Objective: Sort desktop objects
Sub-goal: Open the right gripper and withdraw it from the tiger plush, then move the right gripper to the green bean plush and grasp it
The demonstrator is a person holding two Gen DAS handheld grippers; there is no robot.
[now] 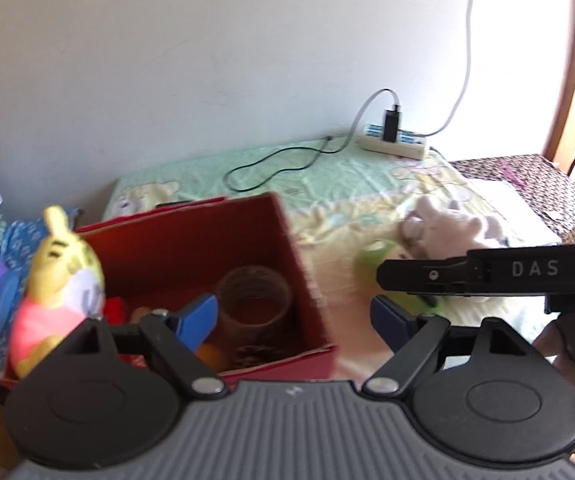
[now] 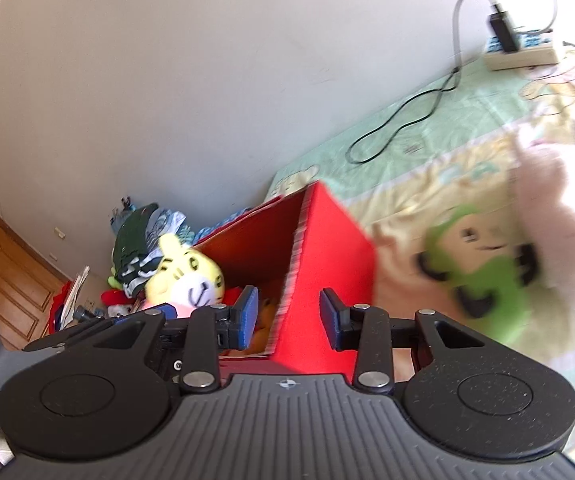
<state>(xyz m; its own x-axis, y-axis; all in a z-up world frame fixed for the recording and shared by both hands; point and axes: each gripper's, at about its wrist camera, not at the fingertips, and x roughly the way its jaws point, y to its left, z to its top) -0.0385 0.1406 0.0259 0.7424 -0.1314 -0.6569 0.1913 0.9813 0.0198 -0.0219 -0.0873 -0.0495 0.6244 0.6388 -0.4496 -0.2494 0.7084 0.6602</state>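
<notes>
A red open box (image 1: 287, 240) stands on the green and yellow cloth (image 1: 327, 184). It holds a clear jar (image 1: 253, 300), an orange item and a pine cone. A yellow tiger plush (image 1: 57, 280) leans at its left side. My left gripper (image 1: 293, 320) hangs open above the box's right wall, nothing between its blue pads. To the right lie a green toy car (image 2: 483, 264) and a pale plush (image 2: 555, 216), both blurred. My right gripper (image 2: 287, 316) is open over the box's near corner, gripping nothing. In the left wrist view the right gripper (image 1: 385, 276) reaches in from the right in front of the green toy car (image 1: 371, 260).
A power strip (image 1: 393, 142) with a black charger and a black cable (image 1: 275, 164) lie at the back by the wall. Clothes and bags (image 2: 143, 236) are piled left of the box. A hand (image 1: 567, 356) holds the right gripper's handle. A patterned surface (image 1: 527, 184) lies far right.
</notes>
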